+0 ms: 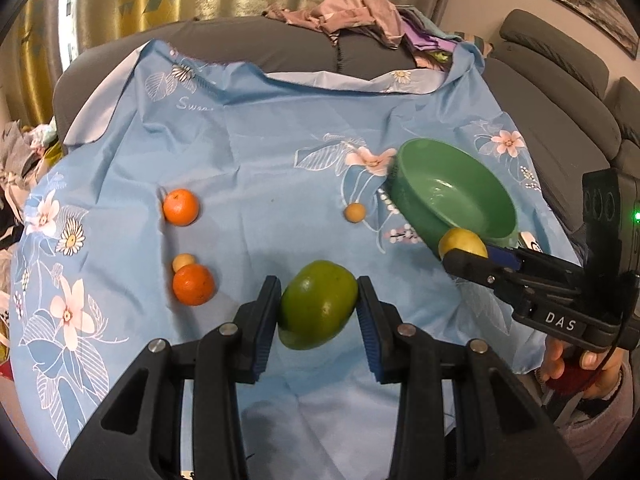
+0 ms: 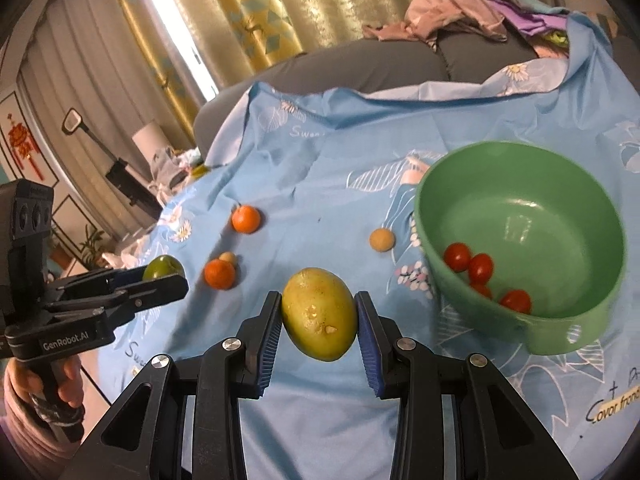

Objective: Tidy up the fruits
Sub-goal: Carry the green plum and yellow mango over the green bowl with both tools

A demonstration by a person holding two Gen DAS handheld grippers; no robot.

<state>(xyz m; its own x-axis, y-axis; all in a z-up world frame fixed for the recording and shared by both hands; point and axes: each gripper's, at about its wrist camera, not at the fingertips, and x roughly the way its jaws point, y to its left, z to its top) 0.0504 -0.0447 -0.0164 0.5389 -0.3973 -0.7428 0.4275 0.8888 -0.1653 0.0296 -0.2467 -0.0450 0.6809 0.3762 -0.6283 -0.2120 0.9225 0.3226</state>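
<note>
left tongs [image 1: 318, 304] pinch a green fruit [image 1: 318, 305] across its middle, blue pads [image 1: 267, 322] pressed on both sides, fruit lifted clear of the blue floral cloth [image 1: 248, 152]. right tongs [image 2: 318, 314] pinch a yellow-green fruit [image 2: 319, 314] the same way, also held off the cloth, just left of the green bowl [image 2: 568, 334].

handling, as a judgement: both fruits look firm, smooth-skinned, roundish, prob. moderate weight. smooth skin + oval shape means they could roll or slip out if the pinch sits off the widest part, so a hold across the belly, as now, seems best. the yellow-green one shows scuffed or wet spots on its skin; hard squeezing may bruise it. the cherry tomatoes [image 2: 480, 268] in the bowl look soft, so a dropped fruit could squash them; lowering in gently seems wiser.

further out on the cloth: two oranges [image 1: 181, 207] at left, far and near, a small tan fruit [image 1: 184, 261] touching the near orange, another small tan fruit [image 1: 355, 213] near the bowl.

views differ: right wrist view looks into the bowl & shows the tomatoes; left wrist view shows only bare inner wall, the bottom being hidden by the near rim. left view shows the right tongs from the side with the person's hand [image 1: 576, 364] under them; right view shows the left tongs likewise, far left.
</note>
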